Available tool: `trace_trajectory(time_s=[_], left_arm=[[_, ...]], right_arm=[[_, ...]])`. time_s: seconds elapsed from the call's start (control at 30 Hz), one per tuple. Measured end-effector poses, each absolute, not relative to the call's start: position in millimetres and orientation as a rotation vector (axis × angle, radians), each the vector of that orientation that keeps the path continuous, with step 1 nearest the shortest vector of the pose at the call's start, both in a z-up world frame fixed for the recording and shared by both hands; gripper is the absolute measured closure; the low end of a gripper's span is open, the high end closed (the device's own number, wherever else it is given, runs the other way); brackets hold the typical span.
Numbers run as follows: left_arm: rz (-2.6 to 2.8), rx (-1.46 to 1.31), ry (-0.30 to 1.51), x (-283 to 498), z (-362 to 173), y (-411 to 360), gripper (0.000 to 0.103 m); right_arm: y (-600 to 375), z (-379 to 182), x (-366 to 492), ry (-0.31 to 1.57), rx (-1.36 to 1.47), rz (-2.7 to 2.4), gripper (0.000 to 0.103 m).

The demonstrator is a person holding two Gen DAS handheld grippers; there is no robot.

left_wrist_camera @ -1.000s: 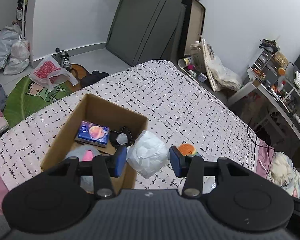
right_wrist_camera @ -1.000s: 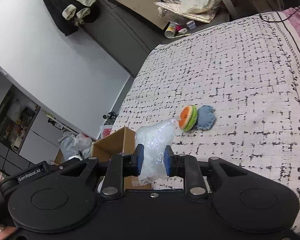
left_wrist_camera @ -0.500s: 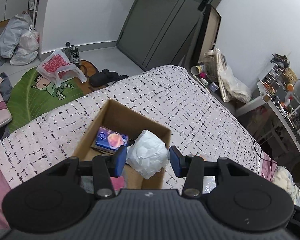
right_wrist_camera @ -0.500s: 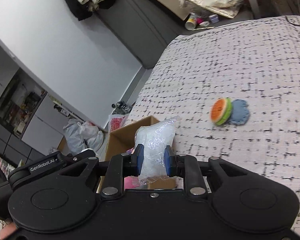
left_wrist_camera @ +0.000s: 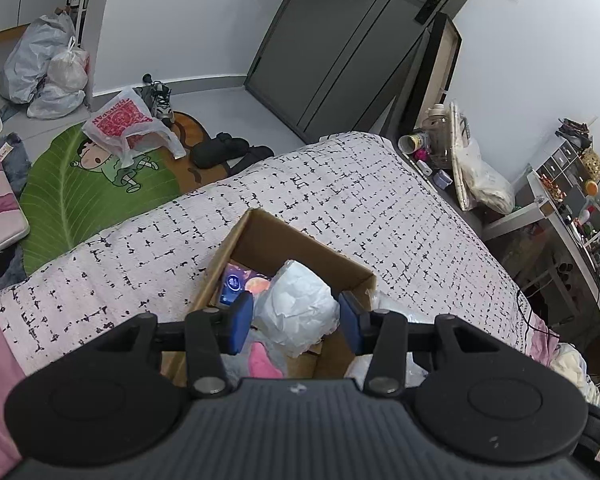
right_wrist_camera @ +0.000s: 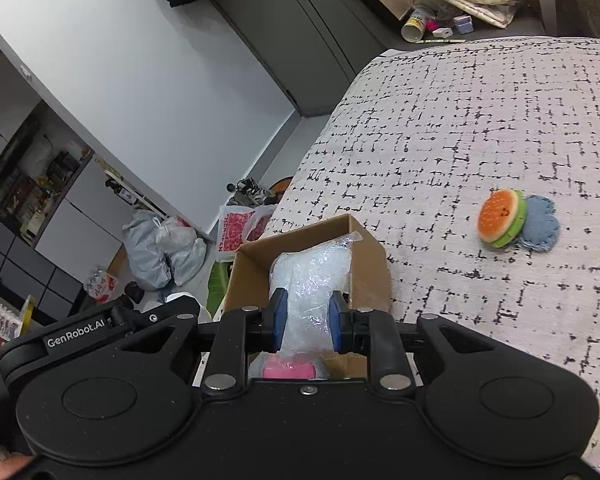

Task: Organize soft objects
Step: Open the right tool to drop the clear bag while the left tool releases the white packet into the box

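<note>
Left gripper: we see our left gripper [left_wrist_camera: 296,322] with its blue pads [left_wrist_camera: 242,320] spread on either side of a crumpled white plastic bundle [left_wrist_camera: 298,312]; the left pad looks to touch the bundle, a slight gap shows at the right pad; we cannot tell whether it grips or merely brackets it.

Right gripper: our right gripper [right_wrist_camera: 307,326] is closed narrow on a clear bubble-wrap bag [right_wrist_camera: 314,280]; both blue pads press its sides; the bag rises upward from between the pads.

Cardboard box: an open cardboard box [left_wrist_camera: 260,232] sits on the bed near its left edge; in the right wrist view the box [right_wrist_camera: 374,256] lies directly behind the held bag.

Box contents: a blue packet with an orange picture [left_wrist_camera: 236,284] lies on the floor of the box; a pink soft item [left_wrist_camera: 262,362] shows at the near end, partly hidden by our gripper; the same pink item [right_wrist_camera: 288,370] appears beneath the bubble-wrap bag.

Bundle position: the white bundle hangs over the near part of the box opening.

Bed: the bedspread [right_wrist_camera: 480,128] is white with black dashes.

Loose toys: a plush hamburger [right_wrist_camera: 502,218] stands on its edge on the bedspread, well apart from the box; a blue felt piece [right_wrist_camera: 542,230] touches it just behind.
</note>
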State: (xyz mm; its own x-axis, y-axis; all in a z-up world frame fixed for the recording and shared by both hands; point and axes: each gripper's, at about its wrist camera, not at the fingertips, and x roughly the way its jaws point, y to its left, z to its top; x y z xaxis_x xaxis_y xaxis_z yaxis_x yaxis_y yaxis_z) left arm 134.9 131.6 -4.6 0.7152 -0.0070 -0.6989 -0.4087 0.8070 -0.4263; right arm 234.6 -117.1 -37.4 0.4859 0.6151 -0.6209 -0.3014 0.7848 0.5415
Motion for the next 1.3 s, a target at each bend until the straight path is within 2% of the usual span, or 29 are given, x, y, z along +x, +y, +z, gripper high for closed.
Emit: trace_trajectory(time_s=[0.1,0.17,0.7,0.77,0.83,0.9,1.1,1.3], left_arm=[[0.239,-0.610,0.760,137.5,-9.1,136.2,0.058],[0.238,-0.614,0.768,140.0,-12.2,138.3,0.058],[0.245,-0.576,0.803,170.2,-20.2,122.3,0.056],[0.284,-0.549,0.801,171.8,-19.2,120.9,0.052],[0.286,-0.547,0.823,174.4,-20.9,121.3,0.041],[0.288,-0.558,0.843,174.9,-23.4,121.7,0.036],[0.312,-0.533,0.877,171.2,-23.0,108.8,0.026],[0.308,-0.490,0.882,164.2,-15.6,86.4,0.022]], right_arm=[[-109.9,-40.3,236.9,0.905,0.381,0.579,0.072],[-111.1,-41.9,237.7,0.912,0.404,0.580,0.058],[-159.1,-49.5,233.2,0.911,0.430,0.501,0.049],[-164.3,-51.1,233.0,0.916,0.431,0.495,0.048],[-170.0,-51.2,231.4,0.910,0.431,0.490,0.048],[-176.4,-51.8,229.8,0.904,0.435,0.489,0.047],[-197.5,-53.4,227.5,0.901,0.454,0.475,0.044],[-217.6,-43.8,223.2,0.865,0.418,0.471,0.022]])
